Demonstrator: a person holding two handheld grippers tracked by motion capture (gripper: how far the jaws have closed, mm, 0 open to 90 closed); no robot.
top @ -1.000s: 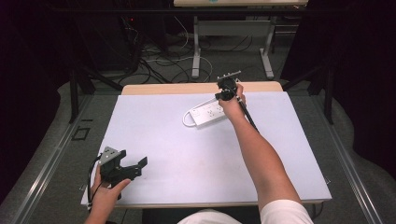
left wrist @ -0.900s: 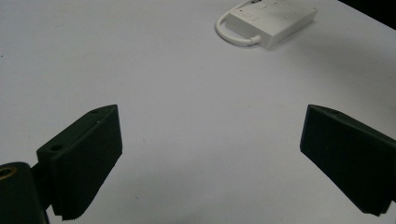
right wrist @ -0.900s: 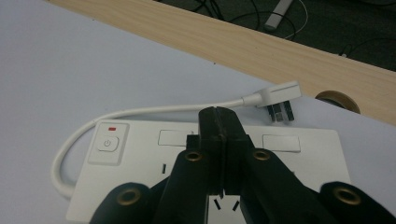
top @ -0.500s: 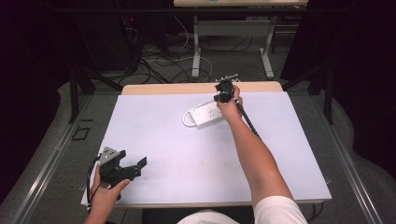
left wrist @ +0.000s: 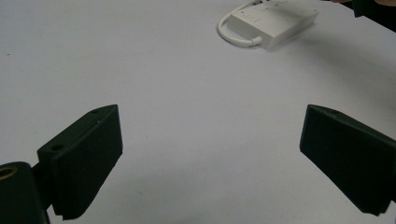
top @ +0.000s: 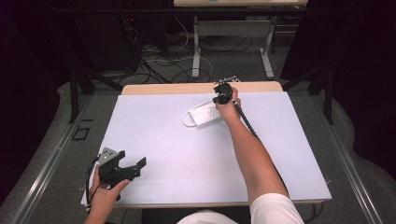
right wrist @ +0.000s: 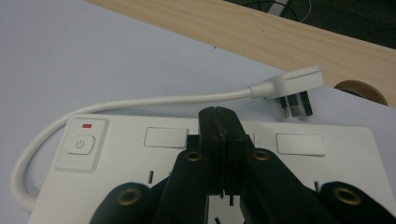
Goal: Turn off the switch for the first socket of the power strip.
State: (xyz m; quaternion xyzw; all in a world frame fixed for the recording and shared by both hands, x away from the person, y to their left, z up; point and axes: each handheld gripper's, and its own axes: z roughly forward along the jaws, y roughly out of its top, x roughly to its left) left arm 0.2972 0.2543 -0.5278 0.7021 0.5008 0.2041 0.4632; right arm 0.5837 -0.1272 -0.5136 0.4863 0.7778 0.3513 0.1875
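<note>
A white power strip (top: 203, 114) lies flat toward the far middle of the white table (top: 187, 168), its short cable looping round its left end. My right gripper (top: 223, 94) is over the strip's right end with its jaws shut. In the right gripper view the shut jaws (right wrist: 219, 116) point down at the strip's top face (right wrist: 121, 140), between two socket shutters, with nothing seen between them. The power button (right wrist: 80, 143) is to the left, and the white plug (right wrist: 292, 86) lies just beyond the strip. My left gripper (top: 132, 158) rests open at the near left; its view shows the strip (left wrist: 273, 23) far ahead.
A bare wooden band (top: 196, 87) runs along the table's far edge, with a round cable hole (right wrist: 362, 91) in it. Beyond the table are desk legs and cables on the floor. The person's right forearm (top: 252, 149) crosses the table's right middle.
The right gripper has edged very slightly left over the strip. The left gripper and the strip have stayed where they were.
</note>
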